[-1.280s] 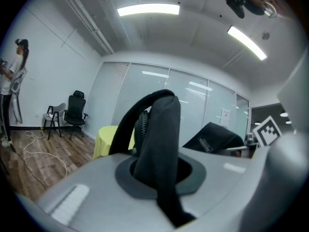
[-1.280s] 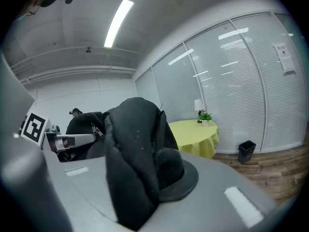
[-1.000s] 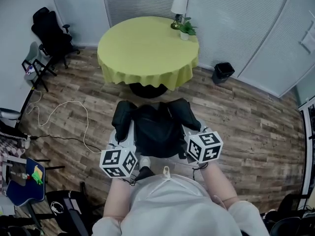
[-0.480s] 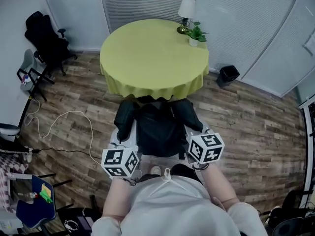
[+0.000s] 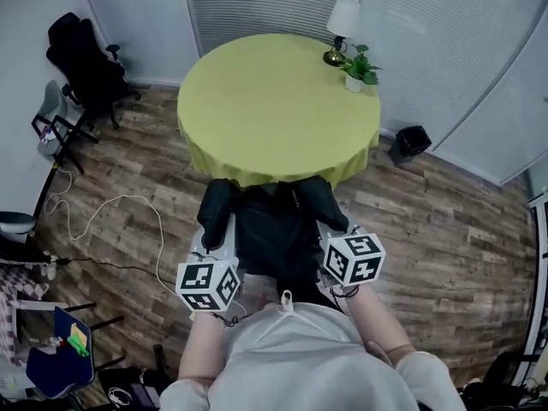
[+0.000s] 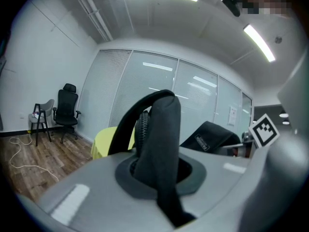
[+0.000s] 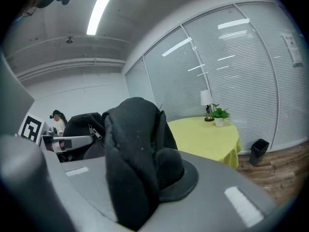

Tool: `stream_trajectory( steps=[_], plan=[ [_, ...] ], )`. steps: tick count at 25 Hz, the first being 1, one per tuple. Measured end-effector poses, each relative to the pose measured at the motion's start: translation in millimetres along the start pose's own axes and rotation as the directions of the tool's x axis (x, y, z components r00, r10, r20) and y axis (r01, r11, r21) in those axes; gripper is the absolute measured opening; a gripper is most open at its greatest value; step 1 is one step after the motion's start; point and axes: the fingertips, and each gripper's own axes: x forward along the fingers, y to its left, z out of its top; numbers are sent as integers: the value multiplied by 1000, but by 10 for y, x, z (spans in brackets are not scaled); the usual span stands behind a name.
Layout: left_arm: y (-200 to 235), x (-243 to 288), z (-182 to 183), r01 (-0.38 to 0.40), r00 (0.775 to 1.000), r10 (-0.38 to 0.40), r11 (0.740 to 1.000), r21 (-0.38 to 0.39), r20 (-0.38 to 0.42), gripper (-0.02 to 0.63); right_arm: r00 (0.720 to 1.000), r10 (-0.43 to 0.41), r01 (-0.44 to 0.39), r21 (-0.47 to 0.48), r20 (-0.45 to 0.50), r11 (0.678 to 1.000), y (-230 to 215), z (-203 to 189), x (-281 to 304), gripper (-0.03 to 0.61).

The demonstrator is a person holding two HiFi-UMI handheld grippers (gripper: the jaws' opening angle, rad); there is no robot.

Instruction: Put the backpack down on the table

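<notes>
The black backpack (image 5: 276,229) hung just short of the yellow worktop (image 5: 274,101), the left hand-held gripper (image 6: 159,175) and right hand-held gripper (image 7: 140,178) each clamped on a padded shoulder strap (image 6: 161,129). It looked soft and saggy, best held by those straps.

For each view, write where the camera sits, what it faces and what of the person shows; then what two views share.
Head view: on the head, looking down at backpack and table; torso, forearms show.
Left gripper view: on left claw, facing glass wall; jaws shut on a strap.
Right gripper view: on right claw, facing the table; jaws shut on the other strap.
Shared: lamp, head and right gripper views.
</notes>
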Motion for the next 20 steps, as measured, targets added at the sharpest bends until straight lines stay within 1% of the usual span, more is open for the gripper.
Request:
stream_trajectory(
  steps=[3, 9, 14, 17, 20],
  plan=[
    [42, 418, 116, -23, 1000, 23, 1000, 3, 2, 21, 1000, 30, -30, -3, -2, 1000, -246, 192, 346, 29],
    [46, 1386, 525, -72, 997, 72, 997, -3, 33, 23, 996, 84, -83, -24, 13, 996, -852, 816, 1036, 29],
    [-21, 2101, 774, -104, 993, 105, 994, -15, 59, 23, 992, 126, -125, -57, 12, 990, -1345, 1274, 1524, 29],
    [21, 2428, 880, -121, 990, 122, 993, -19, 67, 23, 989, 147, -146, -67, 10, 987, -1542, 1475, 1829, 29],
    [103, 2735, 926, -125, 991, 126, 992, -20, 46, 23, 988, 154, -154, -58, -7, 986, -1690, 1566, 2109, 29]
  ],
)
